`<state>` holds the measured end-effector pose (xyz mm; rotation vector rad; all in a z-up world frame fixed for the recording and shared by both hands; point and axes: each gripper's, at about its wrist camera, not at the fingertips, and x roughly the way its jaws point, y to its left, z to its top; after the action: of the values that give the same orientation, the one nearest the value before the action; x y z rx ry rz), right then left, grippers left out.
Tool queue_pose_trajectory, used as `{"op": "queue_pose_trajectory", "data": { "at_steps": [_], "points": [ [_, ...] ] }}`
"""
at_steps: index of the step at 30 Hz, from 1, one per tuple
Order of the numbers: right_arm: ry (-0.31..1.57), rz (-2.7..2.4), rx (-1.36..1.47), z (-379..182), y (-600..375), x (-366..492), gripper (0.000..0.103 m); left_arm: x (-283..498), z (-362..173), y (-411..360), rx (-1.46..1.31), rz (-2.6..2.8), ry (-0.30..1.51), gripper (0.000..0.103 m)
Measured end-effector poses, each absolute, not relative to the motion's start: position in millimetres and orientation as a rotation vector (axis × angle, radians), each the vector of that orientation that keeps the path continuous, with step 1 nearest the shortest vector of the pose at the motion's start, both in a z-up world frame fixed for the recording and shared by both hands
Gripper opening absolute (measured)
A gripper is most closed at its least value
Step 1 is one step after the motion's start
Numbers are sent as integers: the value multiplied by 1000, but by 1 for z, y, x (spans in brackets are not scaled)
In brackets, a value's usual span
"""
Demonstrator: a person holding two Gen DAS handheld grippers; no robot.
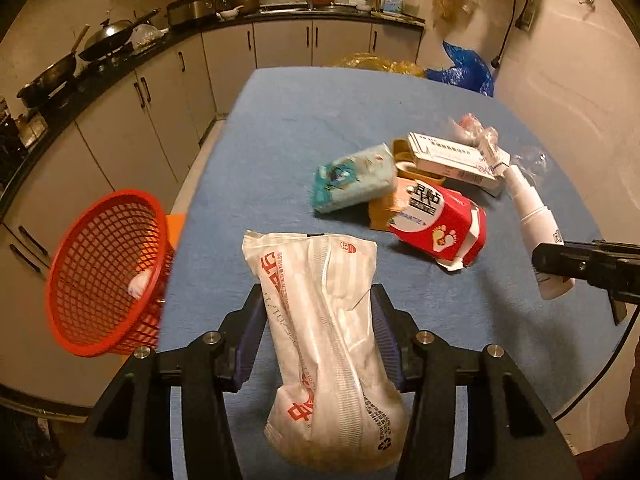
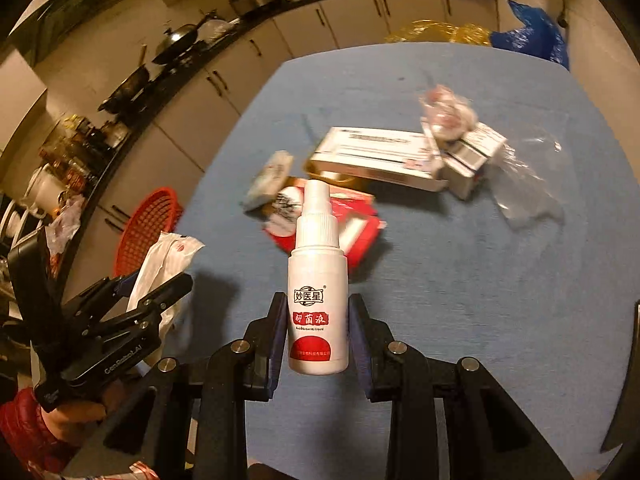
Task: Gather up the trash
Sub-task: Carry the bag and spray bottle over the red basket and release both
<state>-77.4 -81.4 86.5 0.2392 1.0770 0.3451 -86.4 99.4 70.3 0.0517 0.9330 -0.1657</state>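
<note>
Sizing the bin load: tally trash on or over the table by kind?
Boxes: 4 (red box, teal box, long white box, small white box)
Plastic bags/wrappers: 3 (white bag, crumpled wrapper, clear film)
Spray bottles: 1 (spray bottle)
Total: 8

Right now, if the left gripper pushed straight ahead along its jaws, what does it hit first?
Likely the blue tablecloth, just past the white plastic packet it holds; the teal tissue pack lies right of that line. Depth is unclear.

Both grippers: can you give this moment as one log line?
left gripper: holds white bag | right gripper: holds spray bottle | red basket: beside table
</note>
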Motion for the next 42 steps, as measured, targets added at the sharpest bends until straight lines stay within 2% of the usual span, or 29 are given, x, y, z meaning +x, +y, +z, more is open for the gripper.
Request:
{"op": "queue_pose_trajectory", "data": {
  "at_steps": [11, 42],
  "points": [
    [1073, 390, 198, 91, -34, -75, 32, -96, 80, 138, 22, -132, 905, 50],
    [1052, 422, 157, 100, 2, -63, 32, -87, 97, 160, 15, -132, 853, 50]
  ]
}}
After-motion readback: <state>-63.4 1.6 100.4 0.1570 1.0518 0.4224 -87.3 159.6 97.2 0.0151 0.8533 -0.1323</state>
